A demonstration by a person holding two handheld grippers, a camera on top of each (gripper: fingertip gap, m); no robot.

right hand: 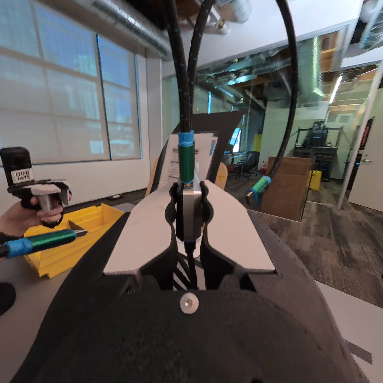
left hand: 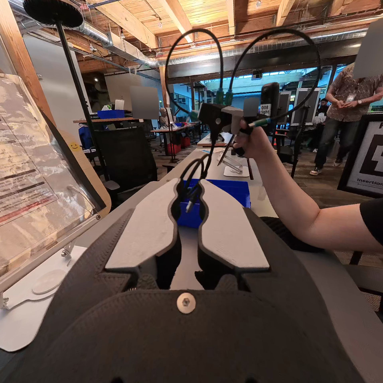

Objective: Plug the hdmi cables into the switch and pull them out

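Note:
My right gripper is shut on the slim silver and black switch and holds it upright in the air. A green hdmi plug with blue tape sits in the switch's top; the left wrist view shows two green plugs side by side there. Black braided cables loop overhead. Two loose green plugs dangle, one at the left and one at the right. My left gripper is empty, its fingers a narrow gap apart, low over the table facing the right gripper.
A blue bin sits on the grey table under the hanging cables. A yellow bin lies below the left gripper. A document stand is at the left, a framed sign at the right, a person beyond. About 30 centimetres separates my left fingertips from my right.

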